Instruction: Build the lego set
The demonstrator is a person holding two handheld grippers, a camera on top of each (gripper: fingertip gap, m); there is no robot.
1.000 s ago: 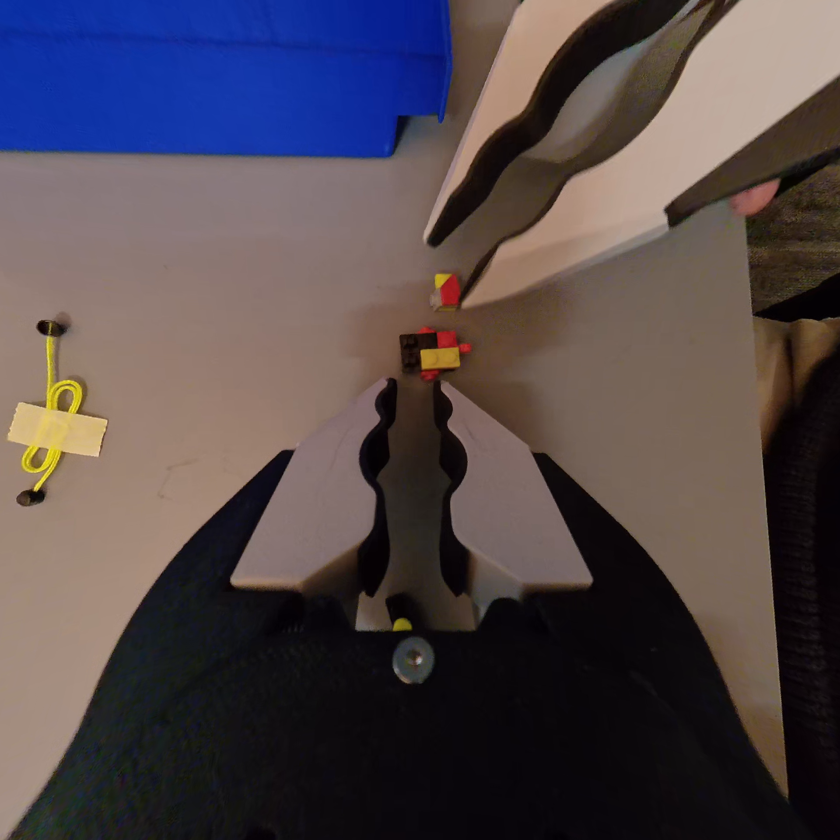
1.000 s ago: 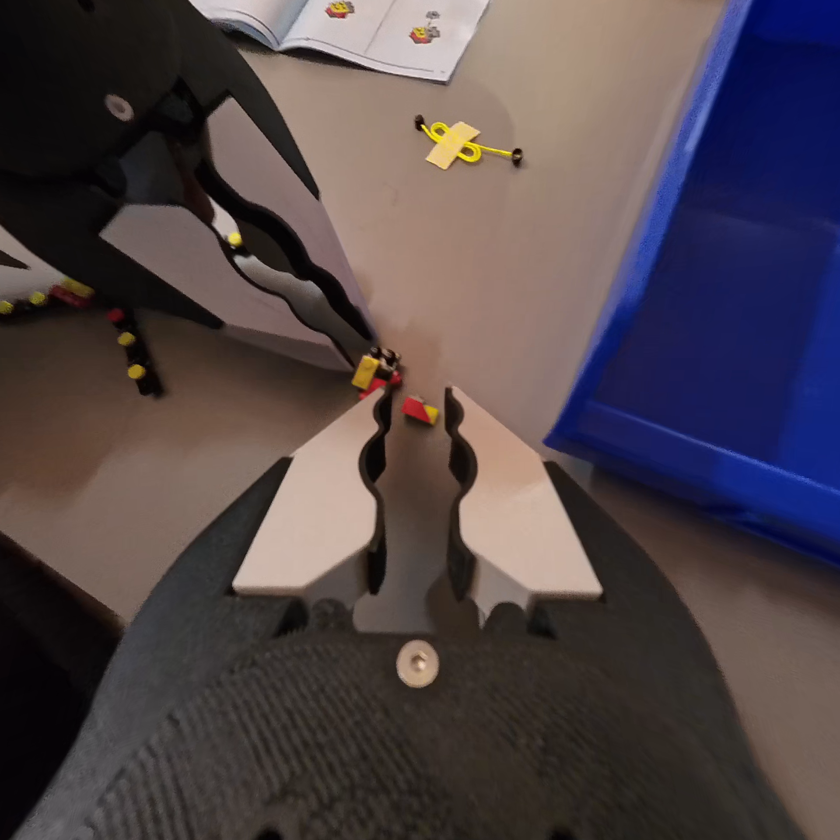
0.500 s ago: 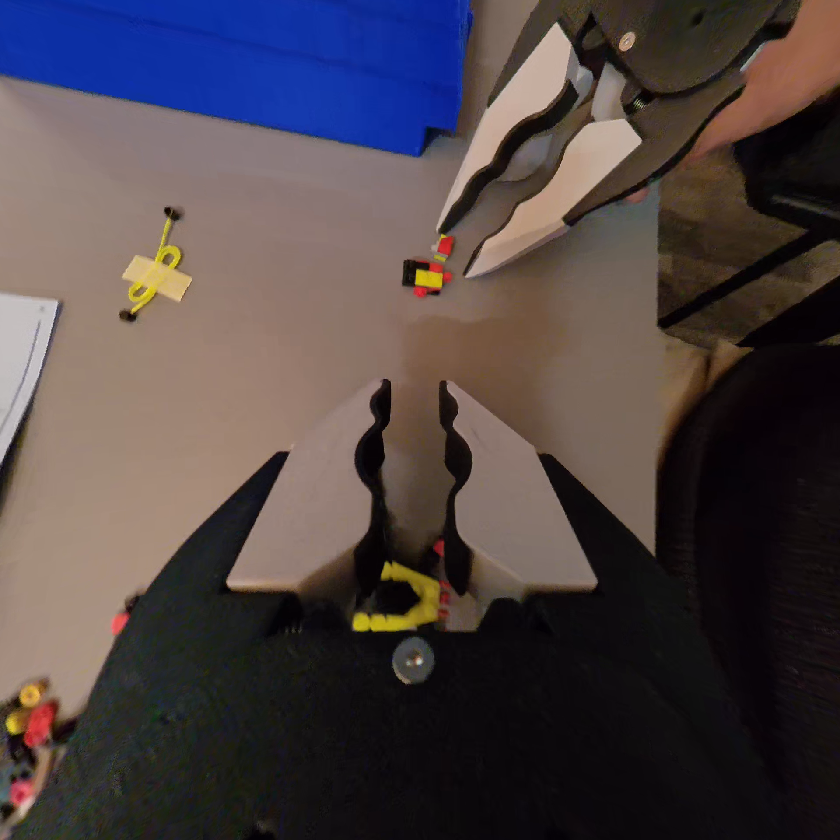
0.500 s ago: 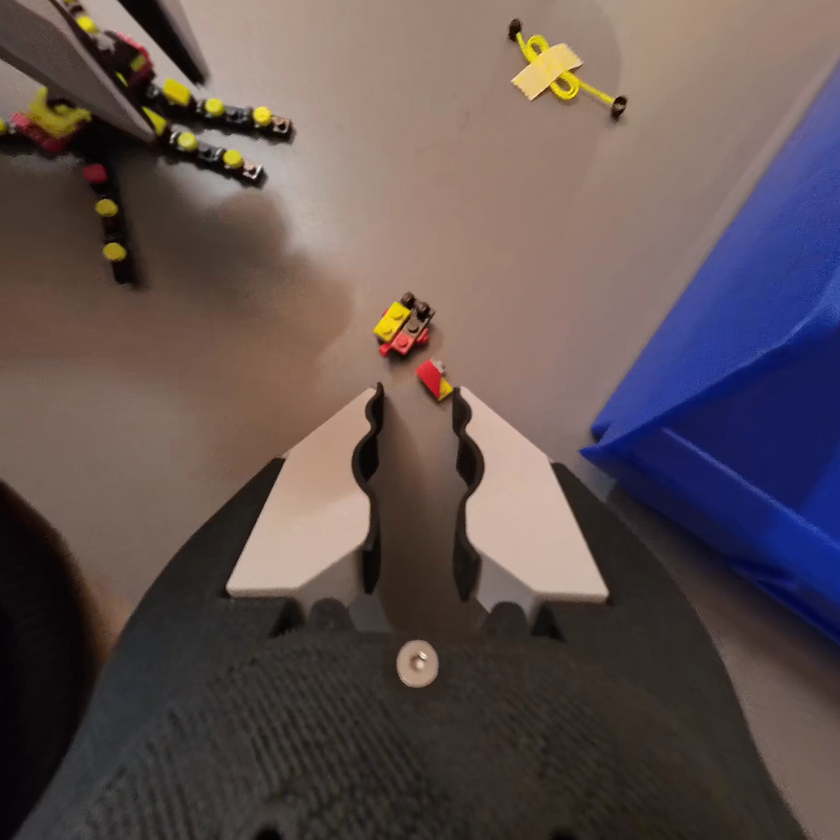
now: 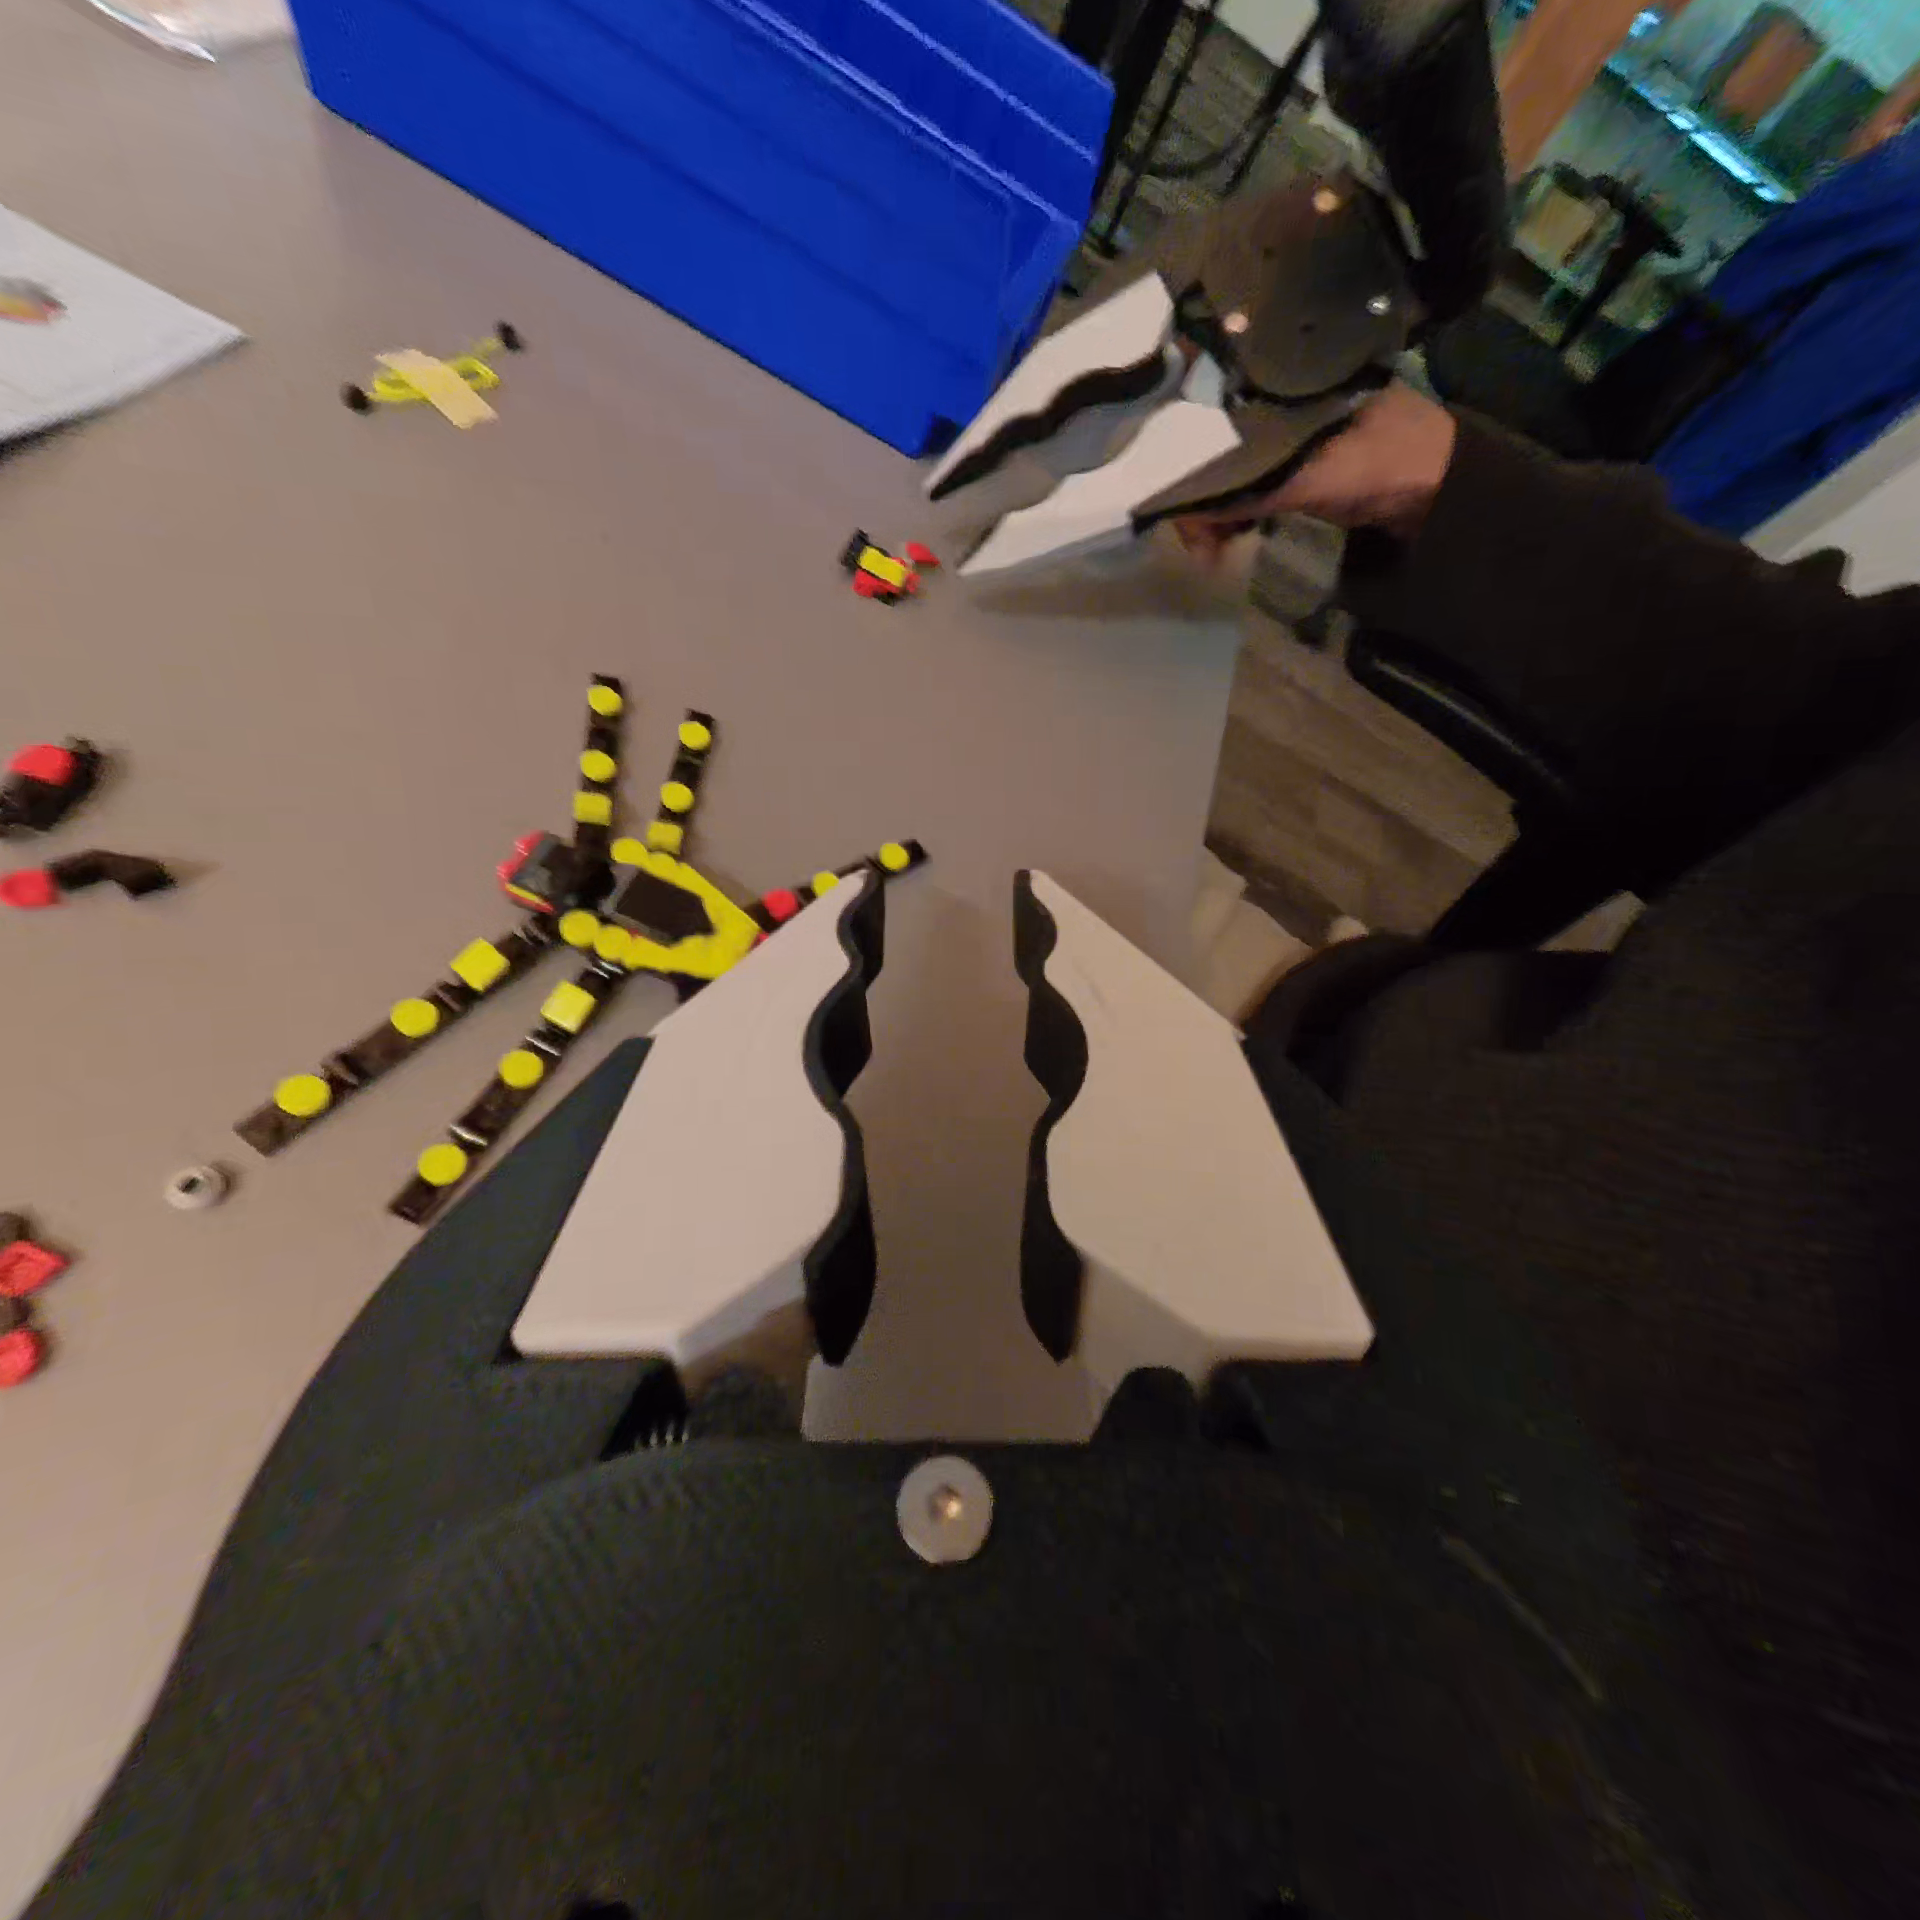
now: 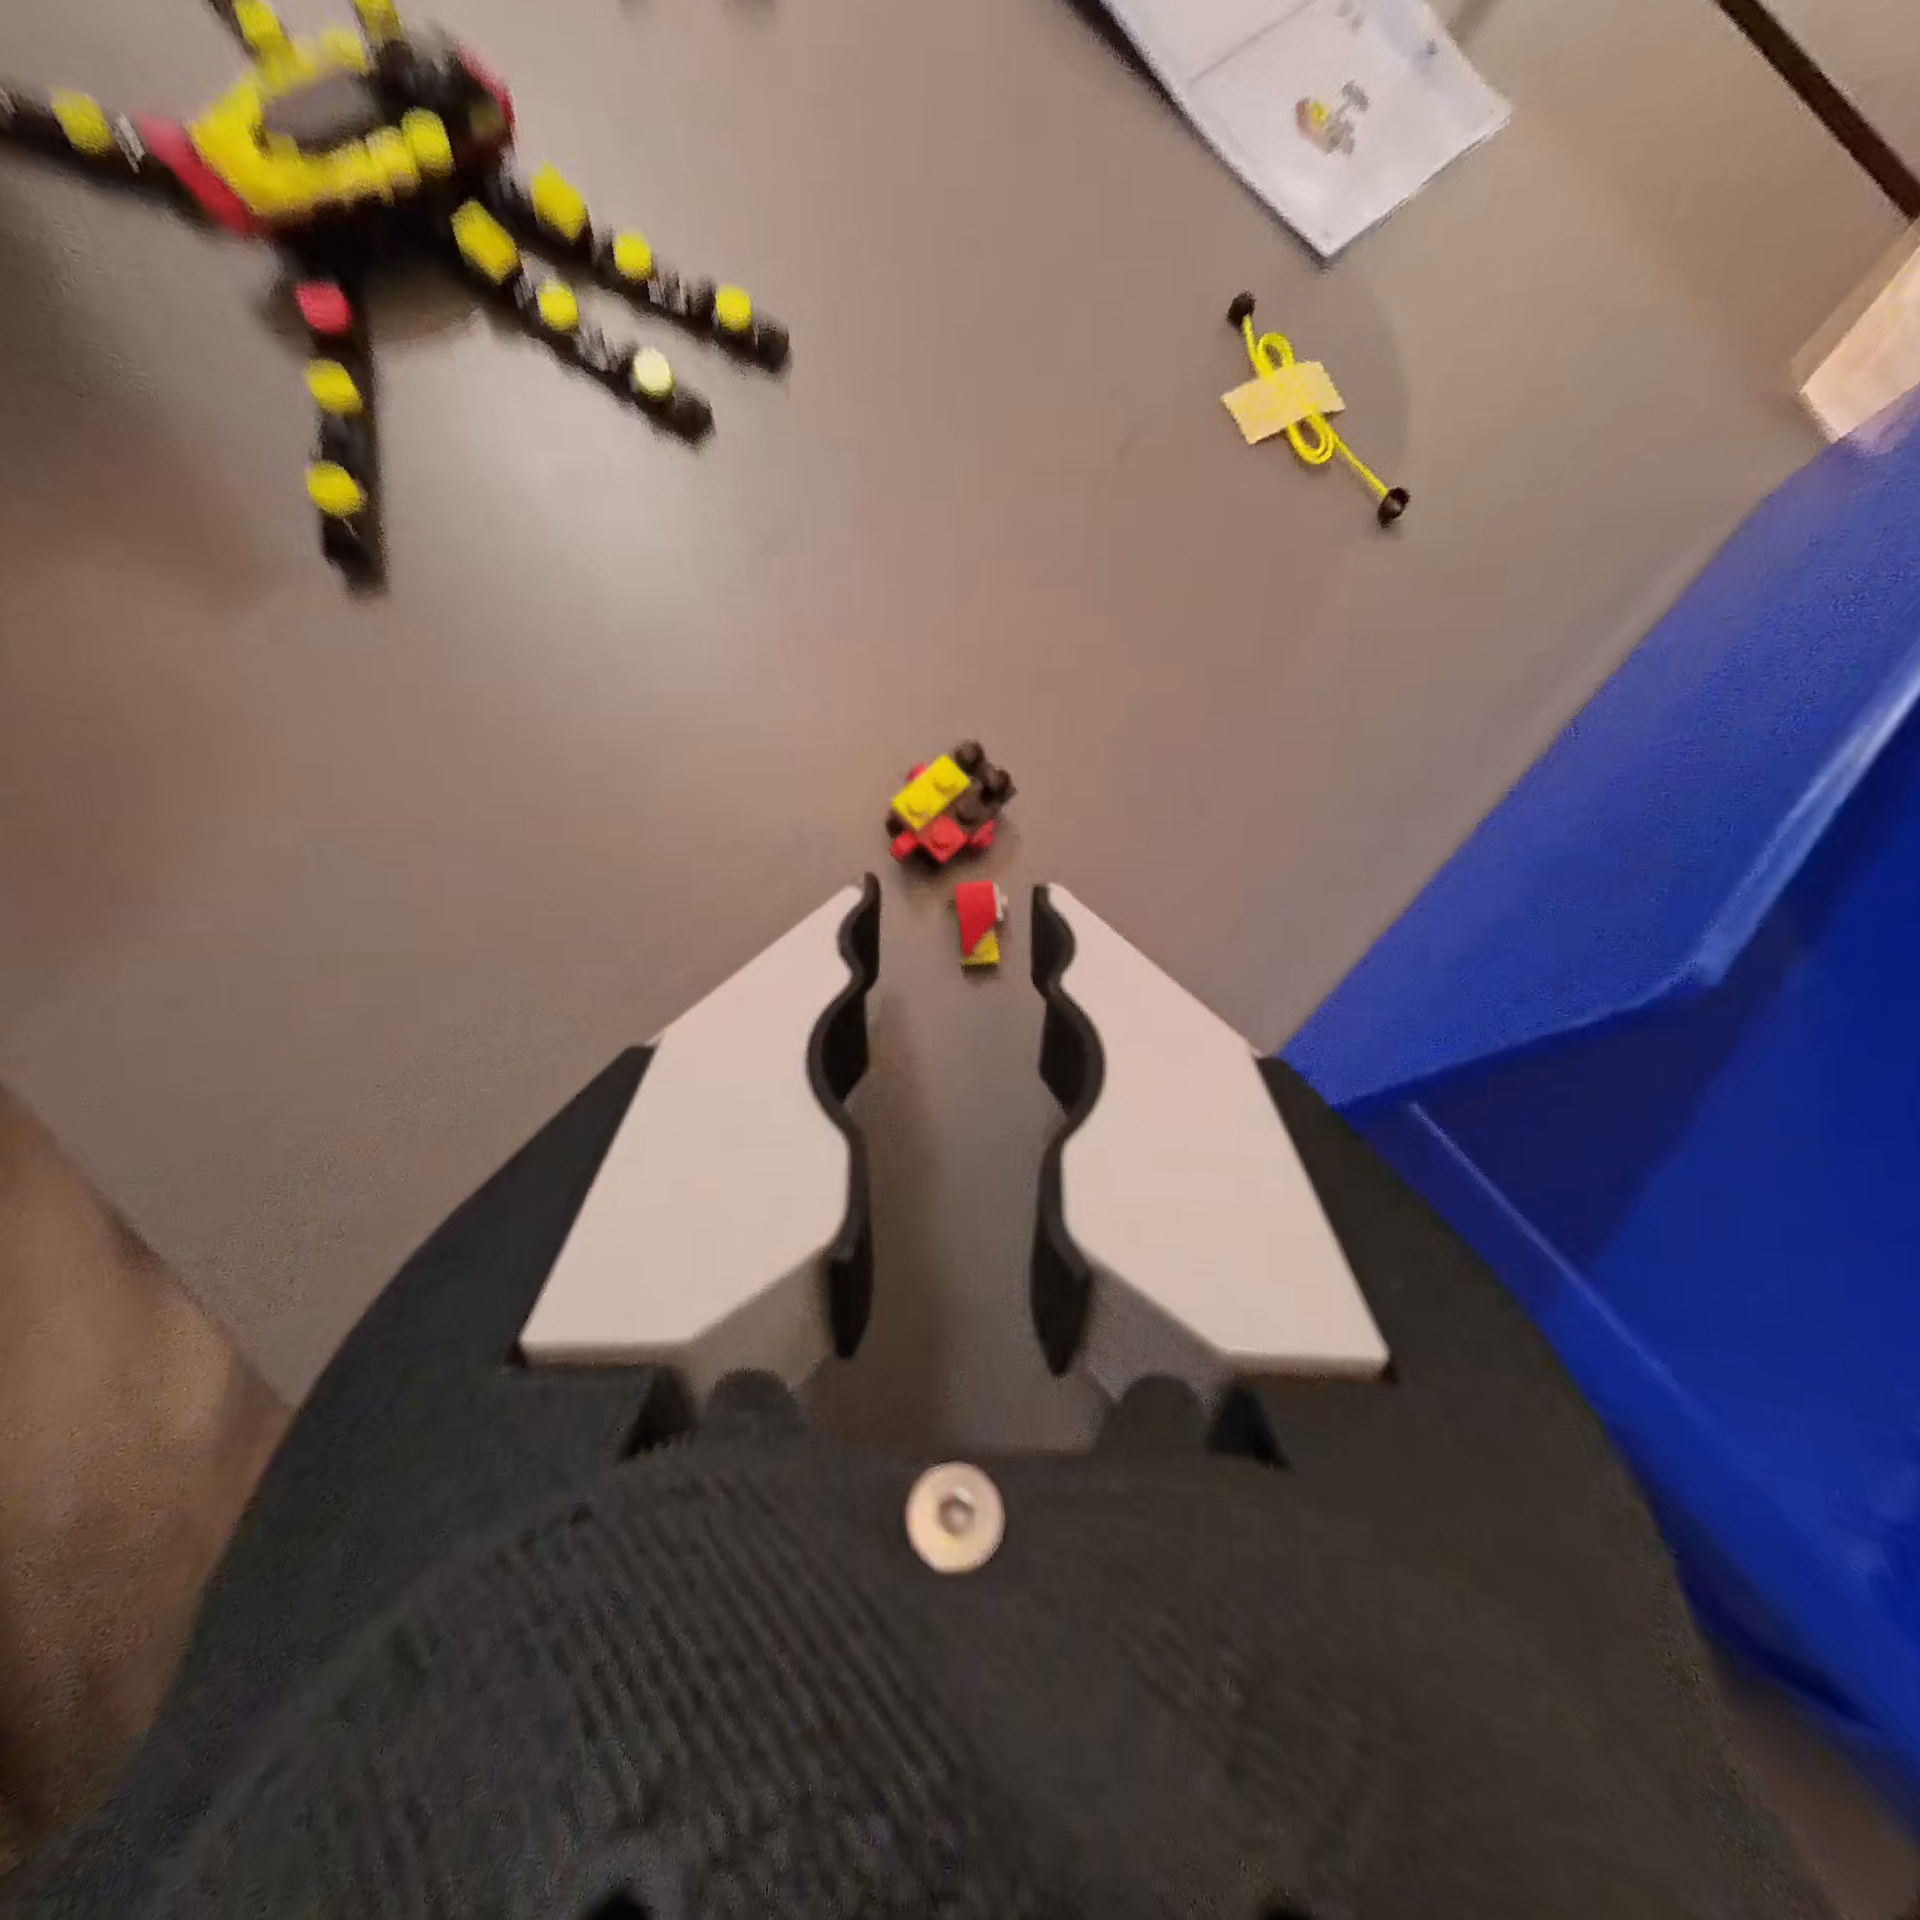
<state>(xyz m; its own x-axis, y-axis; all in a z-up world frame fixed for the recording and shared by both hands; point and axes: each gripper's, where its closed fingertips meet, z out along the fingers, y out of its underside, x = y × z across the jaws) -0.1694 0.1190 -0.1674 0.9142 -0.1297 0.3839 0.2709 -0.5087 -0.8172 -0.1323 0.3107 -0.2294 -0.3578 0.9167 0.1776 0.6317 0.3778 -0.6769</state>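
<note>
A black and yellow spider-like lego model (image 5: 634,925) lies on the grey table, also at the top left of the right wrist view (image 6: 343,156). A small red, yellow and black brick cluster (image 6: 948,802) sits mid-table, also in the left wrist view (image 5: 883,566). A small red and yellow piece (image 6: 977,923) lies just before the cluster, between my right fingertips. My right gripper (image 6: 954,896) is open and empty, low over the table; it also shows far off in the left wrist view (image 5: 951,530). My left gripper (image 5: 945,883) is open and empty, right of the model.
A blue bin (image 5: 727,177) stands at the back, close on the right in the right wrist view (image 6: 1662,987). A yellow cord with tape (image 6: 1299,405), an instruction booklet (image 6: 1320,114), loose red and black pieces (image 5: 42,790) and a small metal nut (image 5: 197,1184) lie around. The table edge (image 5: 1226,790) is near. Left tips to right tips: about 20 cm.
My left gripper has pulled back from the small cluster toward the spider model and the table edge. My right gripper stayed by the red and yellow piece, which now lies between its tips.
</note>
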